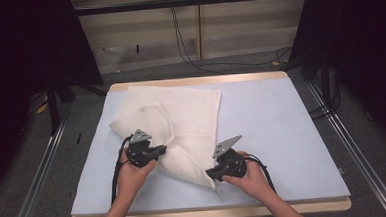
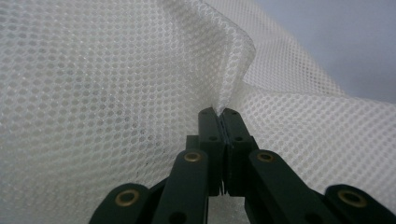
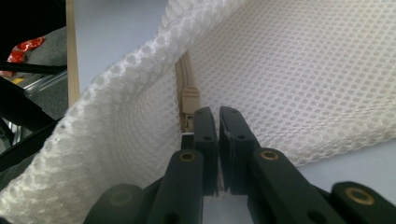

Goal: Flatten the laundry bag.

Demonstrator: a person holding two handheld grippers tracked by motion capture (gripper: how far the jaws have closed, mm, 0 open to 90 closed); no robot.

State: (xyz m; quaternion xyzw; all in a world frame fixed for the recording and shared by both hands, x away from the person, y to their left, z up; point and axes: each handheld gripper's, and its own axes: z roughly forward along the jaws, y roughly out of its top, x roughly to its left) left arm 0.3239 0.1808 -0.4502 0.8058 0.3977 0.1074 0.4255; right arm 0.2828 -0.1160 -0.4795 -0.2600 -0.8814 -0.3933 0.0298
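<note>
Mesh bag [image 1: 181,119], unlabelled, pinched by both hand-held grippers.

Bare table mat [image 1: 282,134] lies free right of the mesh bag [image 1: 191,113].

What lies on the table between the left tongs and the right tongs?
A raised fold of the white mesh bag spans from the left tongs to the right tongs, both shut on it, in the high view.

pale blue table mat [image 1: 282,134] on a wooden table [image 1: 199,81]; black cables [image 1: 188,48] behind.
</note>
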